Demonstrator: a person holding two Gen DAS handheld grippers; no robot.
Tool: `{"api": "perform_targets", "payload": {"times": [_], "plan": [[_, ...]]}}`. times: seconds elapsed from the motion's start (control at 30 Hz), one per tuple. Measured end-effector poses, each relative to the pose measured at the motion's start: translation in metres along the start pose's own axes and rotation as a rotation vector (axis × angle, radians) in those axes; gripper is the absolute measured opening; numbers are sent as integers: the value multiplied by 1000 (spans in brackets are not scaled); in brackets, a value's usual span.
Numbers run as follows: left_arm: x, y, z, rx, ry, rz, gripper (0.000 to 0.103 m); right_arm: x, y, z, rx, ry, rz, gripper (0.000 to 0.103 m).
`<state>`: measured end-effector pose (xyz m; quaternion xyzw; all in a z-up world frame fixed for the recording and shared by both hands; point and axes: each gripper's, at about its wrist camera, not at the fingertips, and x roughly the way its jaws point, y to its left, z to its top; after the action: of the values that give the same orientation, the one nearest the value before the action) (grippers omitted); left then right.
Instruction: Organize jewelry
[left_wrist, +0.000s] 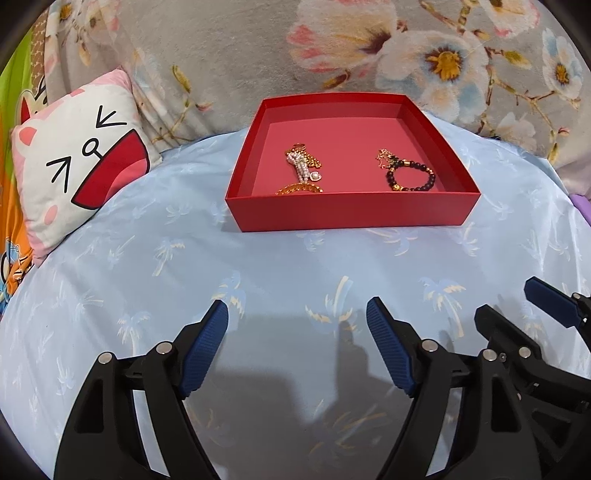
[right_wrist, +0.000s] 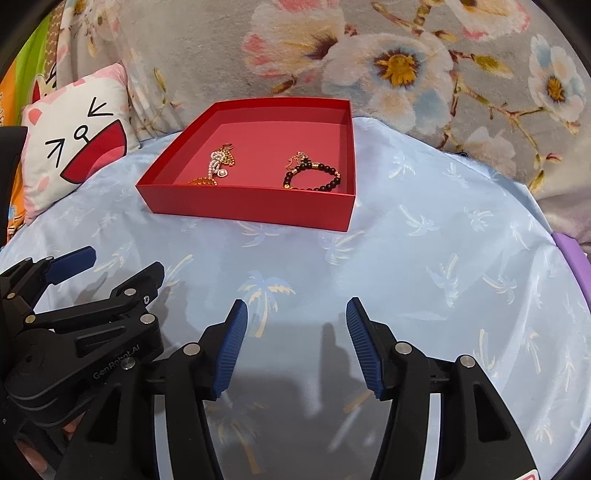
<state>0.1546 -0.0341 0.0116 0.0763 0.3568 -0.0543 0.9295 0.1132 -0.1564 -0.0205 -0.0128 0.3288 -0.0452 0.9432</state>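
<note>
A shallow red box (left_wrist: 351, 216) (right_wrist: 247, 206) sits on a light blue palm-print sheet. Inside on the left lies a heap of pearl and gold chain jewelry (left_wrist: 303, 170) (right_wrist: 218, 166). On the right lies a dark beaded bracelet with gold pieces (left_wrist: 408, 173) (right_wrist: 314, 175). My left gripper (left_wrist: 297, 325) is open and empty, hovering over the sheet in front of the box; it also shows in the right wrist view (right_wrist: 122, 262). My right gripper (right_wrist: 297, 317) is open and empty beside it; it also shows in the left wrist view (left_wrist: 506, 299).
A white cartoon-face pillow (left_wrist: 74, 166) (right_wrist: 70, 136) lies left of the box. A grey floral blanket (left_wrist: 332, 48) (right_wrist: 406, 66) rises behind it. A purple edge (right_wrist: 570, 254) shows at the right.
</note>
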Motion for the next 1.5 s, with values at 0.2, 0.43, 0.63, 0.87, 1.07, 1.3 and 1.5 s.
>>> {"api": "perform_targets", "payload": {"times": [0.2, 0.43, 0.63, 0.87, 1.07, 1.3, 1.5], "plan": [[-2, -2, -1, 10, -10, 29, 77, -2, 0, 0, -2, -9, -24, 57], [-3, -4, -1, 24, -16, 54, 77, 0, 0, 1, 6, 2, -24, 57], [-5, -6, -1, 25, -27, 67, 77, 0, -1, 1, 2, -6, -30, 57], [-7, -7, -2, 28, -37, 77, 77, 0, -1, 0, 6, -4, -30, 57], [-8, -7, -2, 25, -41, 88, 77, 0, 1, -1, -3, -9, -38, 57], [-8, -8, -2, 28, -42, 99, 77, 0, 1, -1, -5, -9, -39, 58], [-8, -8, -2, 30, -44, 99, 77, 0, 1, -1, -3, -14, -44, 58]]}}
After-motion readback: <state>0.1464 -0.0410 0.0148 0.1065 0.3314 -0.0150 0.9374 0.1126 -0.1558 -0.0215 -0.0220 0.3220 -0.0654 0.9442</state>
